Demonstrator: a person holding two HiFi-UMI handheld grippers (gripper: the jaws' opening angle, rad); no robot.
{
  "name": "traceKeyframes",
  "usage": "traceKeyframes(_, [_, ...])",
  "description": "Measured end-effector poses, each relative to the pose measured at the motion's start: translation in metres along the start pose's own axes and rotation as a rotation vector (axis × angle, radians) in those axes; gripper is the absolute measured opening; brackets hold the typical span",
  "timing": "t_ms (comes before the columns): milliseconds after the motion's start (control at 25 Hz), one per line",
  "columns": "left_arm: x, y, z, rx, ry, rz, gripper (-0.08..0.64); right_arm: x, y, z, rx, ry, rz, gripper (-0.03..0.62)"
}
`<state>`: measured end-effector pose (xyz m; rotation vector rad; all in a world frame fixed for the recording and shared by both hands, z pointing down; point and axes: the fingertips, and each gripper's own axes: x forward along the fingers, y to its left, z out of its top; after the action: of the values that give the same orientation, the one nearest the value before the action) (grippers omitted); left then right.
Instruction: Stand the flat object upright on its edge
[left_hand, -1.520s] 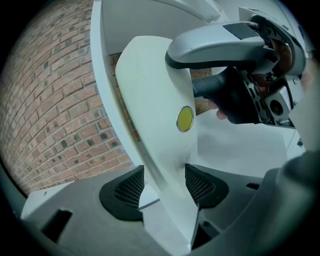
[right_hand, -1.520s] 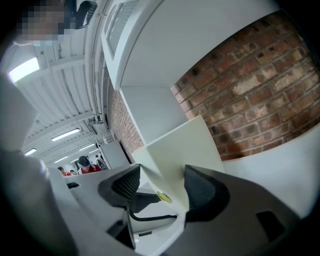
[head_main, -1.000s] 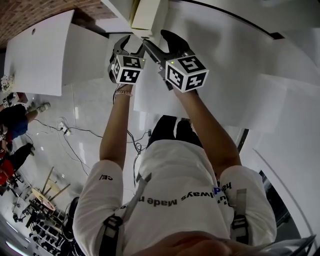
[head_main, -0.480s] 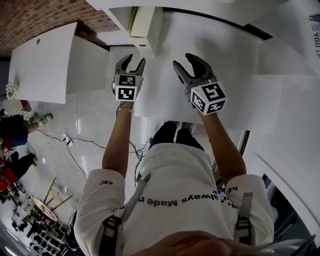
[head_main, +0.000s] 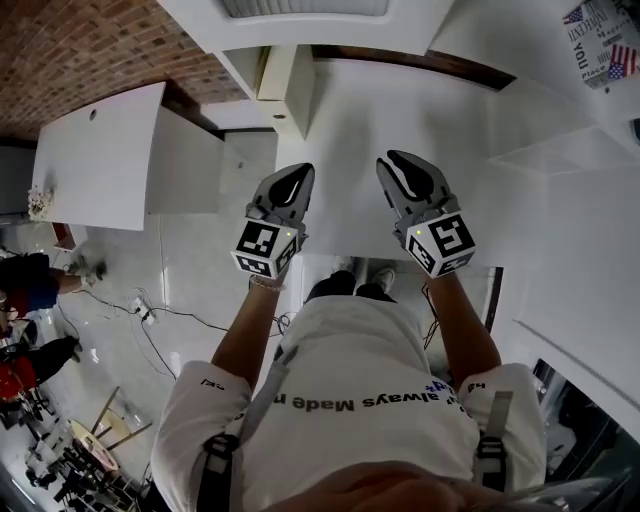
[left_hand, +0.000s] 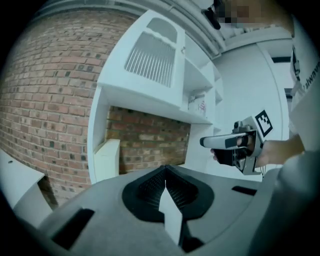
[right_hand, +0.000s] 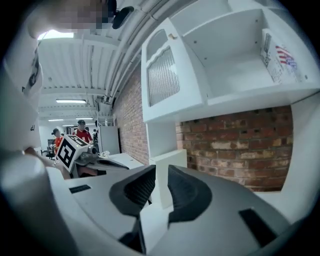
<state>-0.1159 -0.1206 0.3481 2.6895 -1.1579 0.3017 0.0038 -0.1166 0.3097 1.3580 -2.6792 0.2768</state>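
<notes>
A pale flat slab (head_main: 283, 72) stands upright on its edge at the back left of the white table (head_main: 360, 110), against the shelf unit's side wall. It shows too in the left gripper view as the slab (left_hand: 106, 160), and in the right gripper view as the slab (right_hand: 170, 157) beyond the jaws. Both grippers hang near the table's front edge, well back from it. My left gripper (head_main: 295, 172) has just closed; its jaws meet with nothing between them (left_hand: 165, 169). My right gripper (head_main: 400, 160) has been closing and keeps a narrow gap, holding nothing (right_hand: 159, 170).
A white shelf unit (right_hand: 225, 65) hangs above the table against a brick wall (left_hand: 45, 90). Another white table (head_main: 95, 150) stands to the left. Cables lie on the floor (head_main: 150, 310), and people (head_main: 25, 280) are at the far left.
Both grippers pulled back from the slab toward the table's front edge and rose. Their jaws went from wide open to closed or nearly closed. The slab stays standing.
</notes>
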Motion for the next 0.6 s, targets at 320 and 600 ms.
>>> traceKeyframes(320, [-0.025,-0.061,0.077,-0.001,-0.152,-0.05,0.012,-0.06,0.02,0.05,-0.038,-0.043,0.03,0.058])
traceKeyframes(600, [-0.043,-0.088,0.109,-0.006,-0.161,-0.087,0.011,-0.093,0.029,0.068,-0.024,-0.034,0.022,0.055])
